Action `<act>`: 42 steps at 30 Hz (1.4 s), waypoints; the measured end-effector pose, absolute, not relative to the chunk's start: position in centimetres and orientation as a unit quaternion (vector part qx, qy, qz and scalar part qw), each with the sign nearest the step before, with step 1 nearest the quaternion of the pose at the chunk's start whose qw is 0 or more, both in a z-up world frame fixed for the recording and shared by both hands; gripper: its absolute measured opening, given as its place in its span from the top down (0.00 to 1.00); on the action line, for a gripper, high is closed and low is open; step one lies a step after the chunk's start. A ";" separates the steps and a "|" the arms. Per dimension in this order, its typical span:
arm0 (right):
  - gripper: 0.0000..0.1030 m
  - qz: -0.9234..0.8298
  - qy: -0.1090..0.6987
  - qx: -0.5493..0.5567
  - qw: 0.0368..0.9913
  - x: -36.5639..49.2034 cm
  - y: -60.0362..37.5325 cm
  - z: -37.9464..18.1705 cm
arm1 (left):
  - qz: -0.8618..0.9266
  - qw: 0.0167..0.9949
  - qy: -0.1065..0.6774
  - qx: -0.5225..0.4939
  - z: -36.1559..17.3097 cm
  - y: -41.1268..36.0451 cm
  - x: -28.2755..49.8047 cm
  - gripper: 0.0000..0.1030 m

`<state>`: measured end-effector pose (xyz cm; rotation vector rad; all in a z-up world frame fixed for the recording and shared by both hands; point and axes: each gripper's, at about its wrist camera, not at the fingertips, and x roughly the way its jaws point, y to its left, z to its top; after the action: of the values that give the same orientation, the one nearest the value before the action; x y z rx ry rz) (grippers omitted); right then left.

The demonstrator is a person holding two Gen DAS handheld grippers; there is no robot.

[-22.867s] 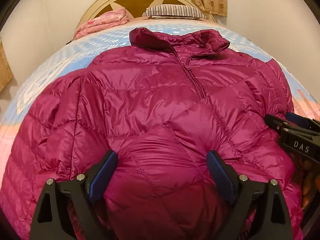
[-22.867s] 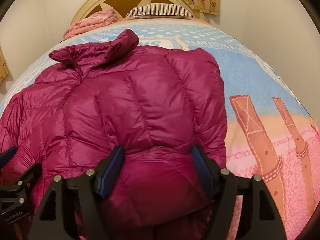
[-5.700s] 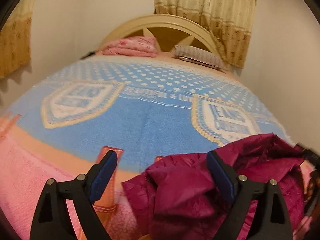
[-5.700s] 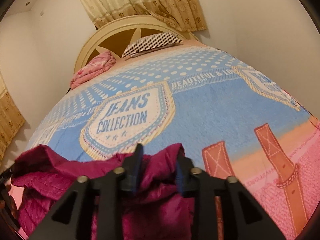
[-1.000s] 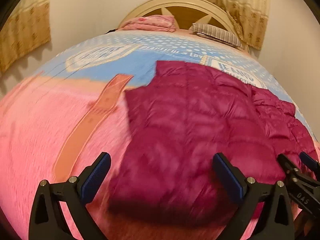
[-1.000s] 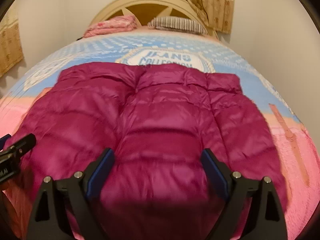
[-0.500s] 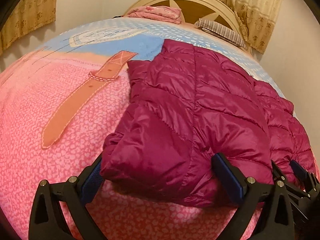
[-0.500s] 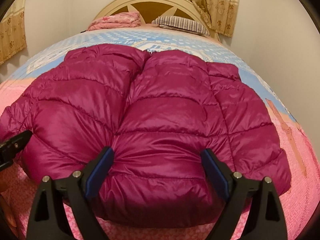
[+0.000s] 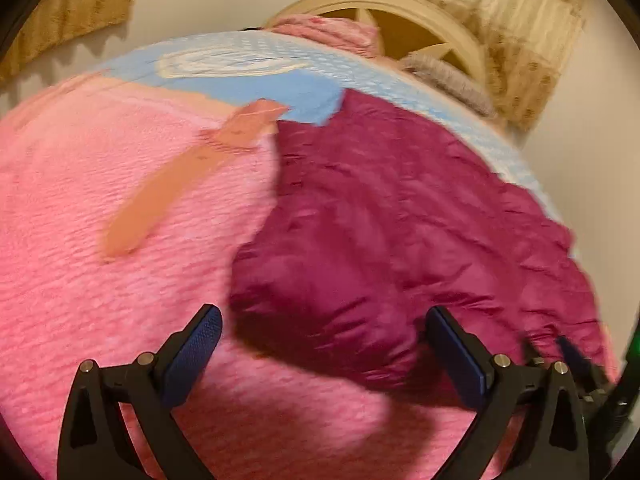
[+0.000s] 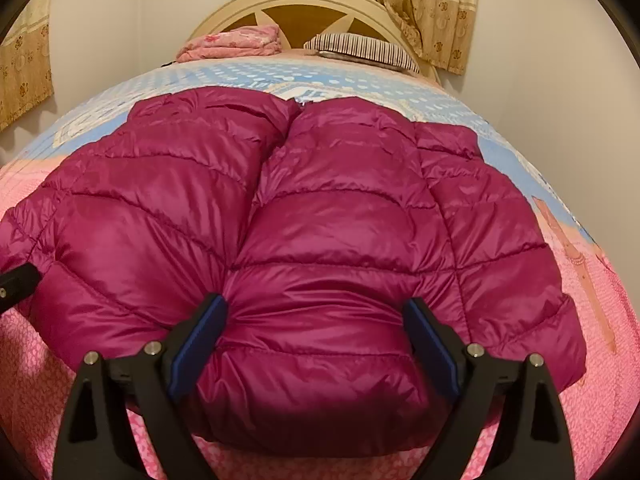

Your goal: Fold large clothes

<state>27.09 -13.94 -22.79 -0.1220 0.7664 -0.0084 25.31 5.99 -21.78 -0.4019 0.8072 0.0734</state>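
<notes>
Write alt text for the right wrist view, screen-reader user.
A puffy magenta quilted jacket lies spread on a pink and blue bedspread, its near edge bulging between the wide-open fingers of the right gripper. Behind it, a folded pink blanket and a striped pillow sit against a cream headboard.

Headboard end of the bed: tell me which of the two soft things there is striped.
The flat grey-and-white striped pillow, right of the folded plain pink floral blanket.
</notes>
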 end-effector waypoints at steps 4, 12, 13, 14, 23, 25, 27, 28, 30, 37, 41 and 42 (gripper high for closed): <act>0.10 -0.001 0.373 -0.055 0.926 27.1 -14.2 -22.8 | -0.001 0.900 0.381 -0.211 -22.0 5.8 26.7 0.37; 0.12 0.004 0.369 -0.056 0.928 26.5 -14.7 -21.7 | -0.041 0.922 0.352 -0.156 -19.1 4.8 26.6 0.88; 0.12 -0.002 0.362 -0.054 0.931 26.1 -14.9 -21.2 | -0.044 0.923 0.347 -0.157 -18.8 5.0 26.4 0.89; 0.12 -0.004 0.359 -0.051 0.932 25.8 -15.0 -21.0 | -0.050 0.923 0.344 -0.164 -18.4 5.2 26.4 0.89; 0.09 0.017 0.390 -0.062 0.919 26.0 -12.6 -22.2 | -0.055 0.936 0.304 -0.168 -13.9 6.2 23.5 0.93; 0.09 0.040 0.393 -0.058 0.917 25.4 -11.0 -22.0 | -0.047 0.943 0.290 -0.156 -12.5 6.6 22.5 0.93; 0.09 0.061 0.389 -0.065 0.917 24.8 -9.2 -22.0 | -0.042 0.951 0.277 -0.128 -11.0 6.7 21.8 0.93; 0.09 0.079 0.384 -0.077 0.917 24.4 -7.6 -22.0 | -0.038 0.954 0.273 -0.113 -10.4 6.6 21.7 0.93; 0.10 0.101 0.379 -0.087 0.916 24.0 -6.3 -21.5 | -0.039 0.959 0.264 -0.096 -9.3 6.4 21.6 0.93; 0.11 0.100 0.360 -0.071 0.925 22.6 -11.6 -17.6 | -0.085 0.970 0.228 -0.013 -7.4 0.9 21.7 0.93; 0.11 0.058 0.354 -0.026 0.933 22.0 -17.2 -16.1 | -0.132 0.966 0.222 0.026 -7.3 -3.2 21.8 0.93; 0.11 0.045 0.354 -0.021 0.934 22.2 -18.3 -15.9 | -0.139 0.965 0.221 0.035 -7.4 -3.8 21.9 0.93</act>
<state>22.18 -18.25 -15.92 -0.0433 0.7240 0.0912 21.85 -3.77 -7.44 0.0704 0.4464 -0.2808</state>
